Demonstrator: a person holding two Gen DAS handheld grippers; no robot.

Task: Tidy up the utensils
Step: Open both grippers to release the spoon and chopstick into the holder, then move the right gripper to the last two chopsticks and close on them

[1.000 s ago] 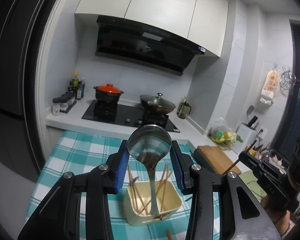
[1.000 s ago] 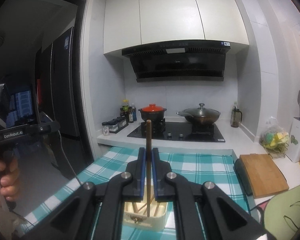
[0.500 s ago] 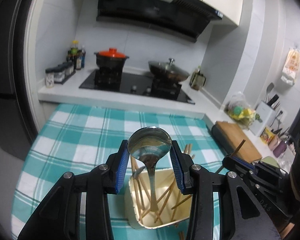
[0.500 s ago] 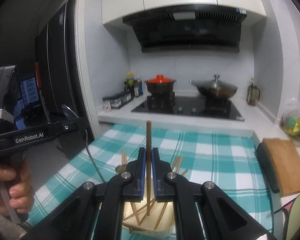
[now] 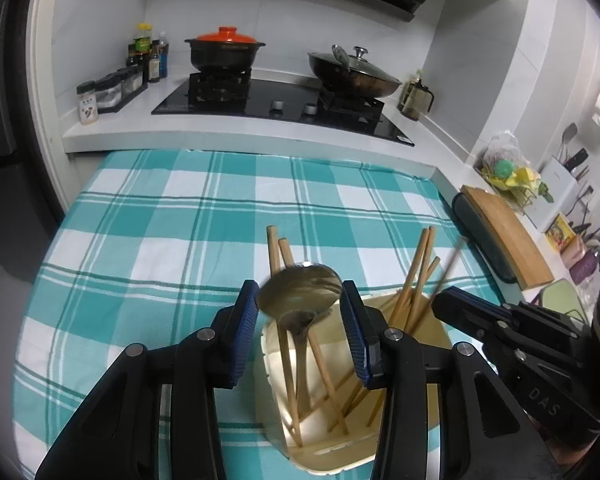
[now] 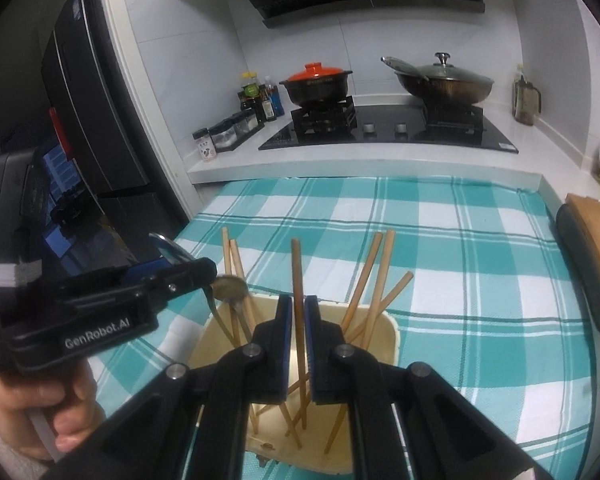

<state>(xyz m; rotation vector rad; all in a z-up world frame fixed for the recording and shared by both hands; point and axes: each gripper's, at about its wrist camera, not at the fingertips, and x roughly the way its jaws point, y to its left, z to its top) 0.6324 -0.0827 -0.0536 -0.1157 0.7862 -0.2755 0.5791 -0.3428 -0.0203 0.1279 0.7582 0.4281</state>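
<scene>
Left wrist: left hand-held gripper (image 5: 300, 312) grips a spoon (image 5: 300, 292) bowl-up; right hand-held gripper (image 6: 299, 344) pinches a chopstick (image 6: 298, 276), both over the holder (image 6: 392, 332) below for dropping in.

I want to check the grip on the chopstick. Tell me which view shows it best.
The right wrist view: the chopstick stands upright, clamped between the right gripper pads, over the cream holder. The left wrist view shows it only as a blurred streak at the right.
</scene>
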